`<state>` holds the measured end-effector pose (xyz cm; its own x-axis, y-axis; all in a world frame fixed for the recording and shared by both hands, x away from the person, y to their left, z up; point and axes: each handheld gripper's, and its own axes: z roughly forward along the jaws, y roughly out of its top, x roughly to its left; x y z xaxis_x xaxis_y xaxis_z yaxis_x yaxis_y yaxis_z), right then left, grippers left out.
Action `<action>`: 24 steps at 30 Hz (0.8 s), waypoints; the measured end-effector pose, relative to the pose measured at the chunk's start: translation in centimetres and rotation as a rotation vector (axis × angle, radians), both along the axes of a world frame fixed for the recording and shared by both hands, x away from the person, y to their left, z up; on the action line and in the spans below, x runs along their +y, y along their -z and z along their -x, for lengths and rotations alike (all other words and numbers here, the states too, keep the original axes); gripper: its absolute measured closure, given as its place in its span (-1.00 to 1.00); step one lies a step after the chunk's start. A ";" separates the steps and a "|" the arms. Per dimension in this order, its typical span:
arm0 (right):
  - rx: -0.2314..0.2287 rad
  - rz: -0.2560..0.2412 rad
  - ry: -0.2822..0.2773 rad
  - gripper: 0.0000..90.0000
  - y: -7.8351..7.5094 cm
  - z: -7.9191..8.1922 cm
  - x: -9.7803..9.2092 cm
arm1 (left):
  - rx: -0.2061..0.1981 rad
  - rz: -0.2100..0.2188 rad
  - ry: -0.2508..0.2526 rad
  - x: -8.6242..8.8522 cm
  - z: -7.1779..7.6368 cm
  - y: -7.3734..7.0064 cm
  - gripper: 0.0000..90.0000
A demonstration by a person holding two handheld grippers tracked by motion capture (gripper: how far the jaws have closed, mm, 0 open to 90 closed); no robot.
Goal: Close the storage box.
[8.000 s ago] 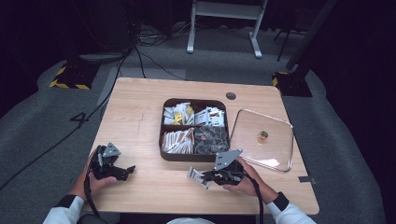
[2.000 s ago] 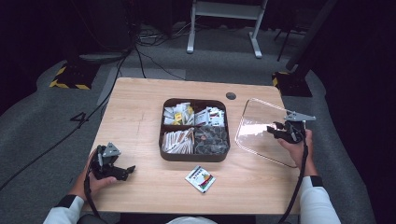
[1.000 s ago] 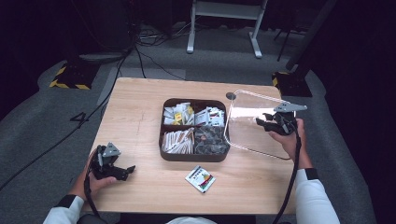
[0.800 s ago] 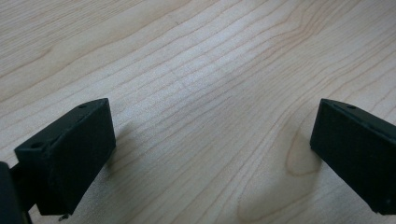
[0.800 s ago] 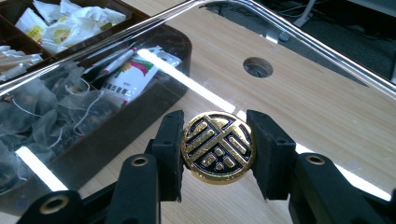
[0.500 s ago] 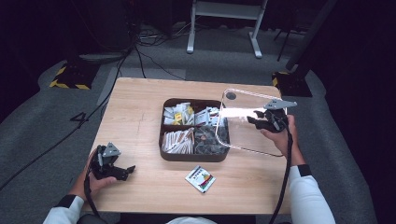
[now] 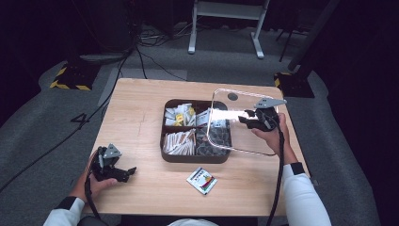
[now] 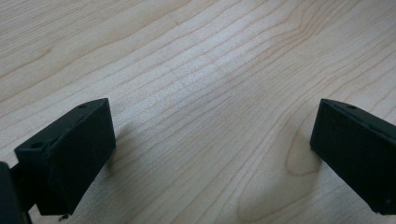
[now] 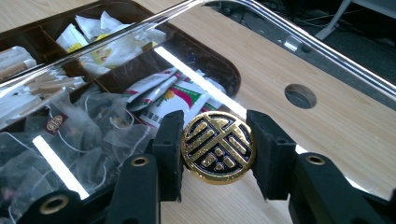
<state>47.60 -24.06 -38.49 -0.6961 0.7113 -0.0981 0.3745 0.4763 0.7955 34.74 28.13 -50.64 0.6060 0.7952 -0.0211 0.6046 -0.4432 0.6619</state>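
Left gripper (image 7: 123,172) low over bare pale wooden table (image 7: 141,108), jaws wide apart on nothing; dark brown four-compartment tray (image 7: 196,158) of sachets at centre; right gripper (image 9: 218,147) clamped on round gold-and-black knob (image 9: 218,146) of clear square lid (image 7: 235,127), held tilted above tray's right side.

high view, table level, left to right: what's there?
left tongs → brown compartment tray → loose sachet → clear lid → right tongs, shut on the lid's knob.
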 end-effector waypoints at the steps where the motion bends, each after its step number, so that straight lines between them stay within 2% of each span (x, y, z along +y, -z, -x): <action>1: 0.004 -0.002 -0.002 0.31 0.0 -0.1 0.3 | 0.000 0.000 0.000 0.0 0.0 0.0 -0.99; 24: 0.023 0.006 -0.066 0.31 0.5 -0.8 5.3 | 0.000 0.000 0.000 0.0 0.0 0.0 -0.99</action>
